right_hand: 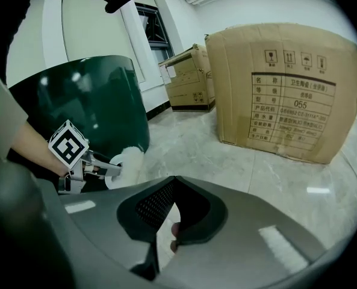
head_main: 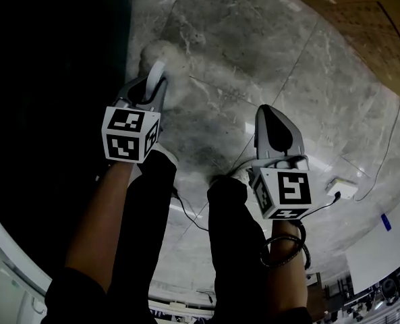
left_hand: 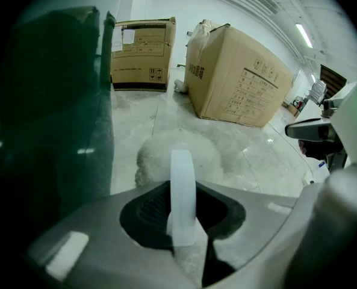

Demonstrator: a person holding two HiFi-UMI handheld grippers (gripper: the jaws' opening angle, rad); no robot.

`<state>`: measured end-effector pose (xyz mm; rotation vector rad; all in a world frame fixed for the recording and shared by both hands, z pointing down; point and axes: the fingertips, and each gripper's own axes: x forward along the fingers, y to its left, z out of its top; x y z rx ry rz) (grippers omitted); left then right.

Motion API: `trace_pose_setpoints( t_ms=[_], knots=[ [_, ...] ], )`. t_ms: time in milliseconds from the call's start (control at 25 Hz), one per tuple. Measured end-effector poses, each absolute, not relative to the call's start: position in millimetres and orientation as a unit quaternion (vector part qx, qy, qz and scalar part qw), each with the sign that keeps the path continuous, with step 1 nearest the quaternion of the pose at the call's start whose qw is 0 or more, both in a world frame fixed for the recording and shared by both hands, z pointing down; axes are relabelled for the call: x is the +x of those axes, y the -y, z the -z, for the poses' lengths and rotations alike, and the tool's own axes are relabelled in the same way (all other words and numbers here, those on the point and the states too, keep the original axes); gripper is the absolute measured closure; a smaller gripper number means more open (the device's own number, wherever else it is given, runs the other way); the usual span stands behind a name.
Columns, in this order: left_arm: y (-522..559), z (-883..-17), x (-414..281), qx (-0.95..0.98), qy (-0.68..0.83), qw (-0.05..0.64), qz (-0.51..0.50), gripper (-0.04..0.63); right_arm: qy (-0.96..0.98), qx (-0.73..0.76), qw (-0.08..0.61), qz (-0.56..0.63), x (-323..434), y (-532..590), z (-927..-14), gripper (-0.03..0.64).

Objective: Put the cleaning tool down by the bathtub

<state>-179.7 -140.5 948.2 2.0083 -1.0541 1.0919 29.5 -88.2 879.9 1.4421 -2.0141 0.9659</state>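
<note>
White and fluffy, the cleaning tool (head_main: 169, 52) looks like a soft duster pad fixed to a thin, pale plastic band (left_hand: 181, 191). I am holding it in the left gripper (head_main: 156, 79), whose jaws are clamped on that band, with the fluffy head (left_hand: 178, 152) sticking out past the tips. The tool hangs low over the grey marble floor (head_main: 253, 52), just beside the dark green wall of the bathtub (head_main: 51, 79), which fills the left side of my head view. I cannot tell whether the head touches the floor yet. The right gripper (head_main: 272, 117) hovers apart to the right, its jaw tips closed together with nothing between them. From its own view I see the left gripper and the white pad close against the tub's curved side. Two cardboard boxes (left_hand: 238, 80) stand further off across the floor. I judge the tool to be very light, so it should set down with little effort. The head looks soft and will squash rather than break, while the band seems stiff and smooth, perhaps a little slippery. The band is the right place to hold it, since pinching the fluff would give no firm grip.
</note>
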Motion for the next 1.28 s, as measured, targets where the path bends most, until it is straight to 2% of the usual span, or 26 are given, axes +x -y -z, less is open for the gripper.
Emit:
trace_pose_setpoints(
  t_ms=[560,1280],
  knots=[
    [147,-1009,-193,0.751,0.394,0.302,-0.435,0.506,0.73,0.518,0.241,-0.374,23,91,-950,0.594],
    [158,-1050,-194,0.753,0.385,0.296,-0.443,0.509,0.733,0.509,0.241,-0.381,12,103,-991,0.594]
  ],
)
